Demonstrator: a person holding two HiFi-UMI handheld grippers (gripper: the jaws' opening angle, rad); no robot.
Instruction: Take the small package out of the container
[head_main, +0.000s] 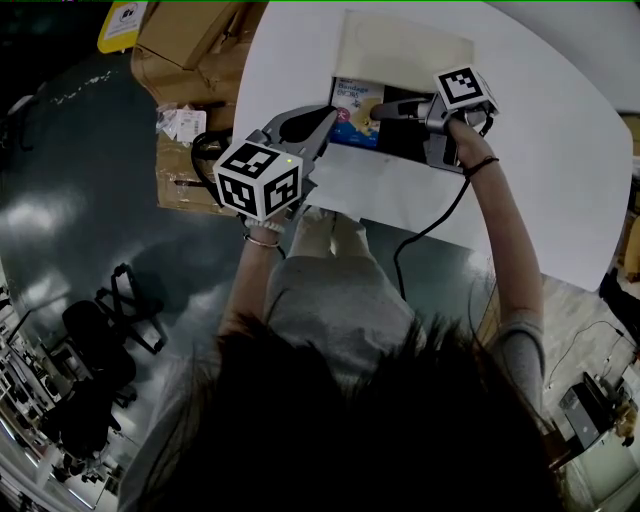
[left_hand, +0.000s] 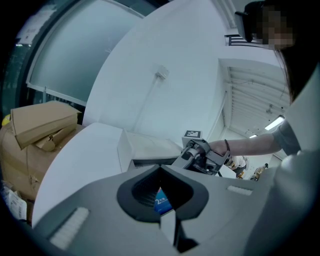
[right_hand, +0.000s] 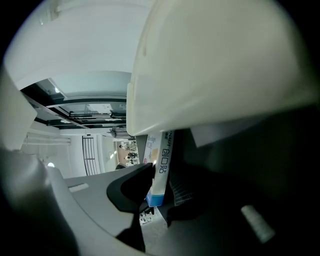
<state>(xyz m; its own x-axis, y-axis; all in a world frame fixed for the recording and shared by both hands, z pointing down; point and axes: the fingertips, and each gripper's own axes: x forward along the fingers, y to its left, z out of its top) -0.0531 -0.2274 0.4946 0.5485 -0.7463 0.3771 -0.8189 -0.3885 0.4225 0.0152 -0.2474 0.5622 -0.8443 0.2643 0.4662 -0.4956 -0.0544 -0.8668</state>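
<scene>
The right gripper (right_hand: 161, 174) is clamped on the small package (right_hand: 164, 152) inside the white box (head_main: 400, 50). The left gripper (left_hand: 160, 169), just beside the box, has its jaws together and empty.

The small package (head_main: 357, 113) lies in the container (head_main: 405, 50) on the table (head_main: 560, 150), cardboard boxes (head_main: 185, 40) at its left

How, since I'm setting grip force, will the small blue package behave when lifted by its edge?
The small package looks like a thin flat carton, so probably light and stiff. Pinched at one edge by the right gripper, it may swivel.
</scene>
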